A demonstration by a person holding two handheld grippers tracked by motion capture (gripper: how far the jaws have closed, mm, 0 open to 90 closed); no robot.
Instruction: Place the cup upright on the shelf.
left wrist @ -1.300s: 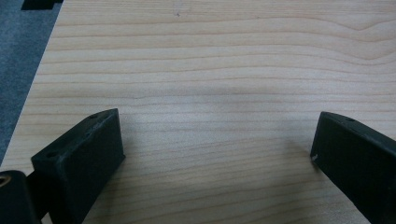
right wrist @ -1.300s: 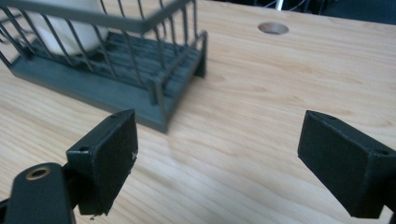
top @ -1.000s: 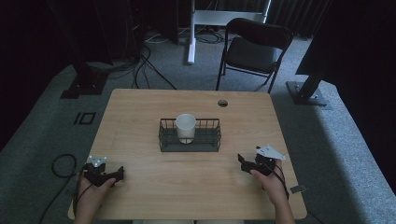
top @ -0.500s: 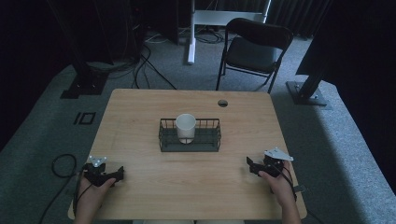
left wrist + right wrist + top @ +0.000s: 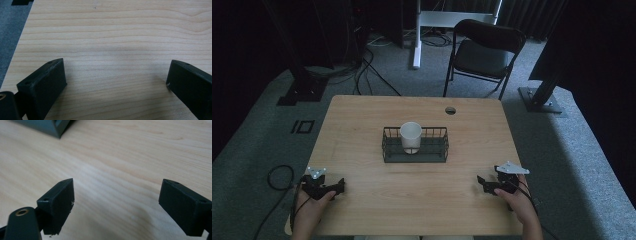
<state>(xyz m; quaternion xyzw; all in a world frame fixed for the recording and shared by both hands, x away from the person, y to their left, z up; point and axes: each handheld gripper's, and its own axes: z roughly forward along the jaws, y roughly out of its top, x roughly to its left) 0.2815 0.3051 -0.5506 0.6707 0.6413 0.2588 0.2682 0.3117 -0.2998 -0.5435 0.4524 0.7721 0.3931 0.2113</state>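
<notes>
Near edge of the light wooden bench: the left tongs rest at the near left corner, jaws spread wide over bare wood, gripping nothing; position unchanged over the last second. The right tongs sit at the near right, jaws likewise wide apart and empty; over that second they have shifted outward toward the right edge, then come slightly back in, their grey three-cornered plate now uppermost. In the right gripper view a corner of the dark wire basket shows ahead of the jaws.

Mid-bench: the black wire basket stands well apart from both tongs; the white paper cup stands upright inside it, left of centre.

Judgement: the cup is seated and released; the right hand's withdrawal suggests the placement is complete, or no approach yet begun.

Beyond: a black folding chair.
</notes>
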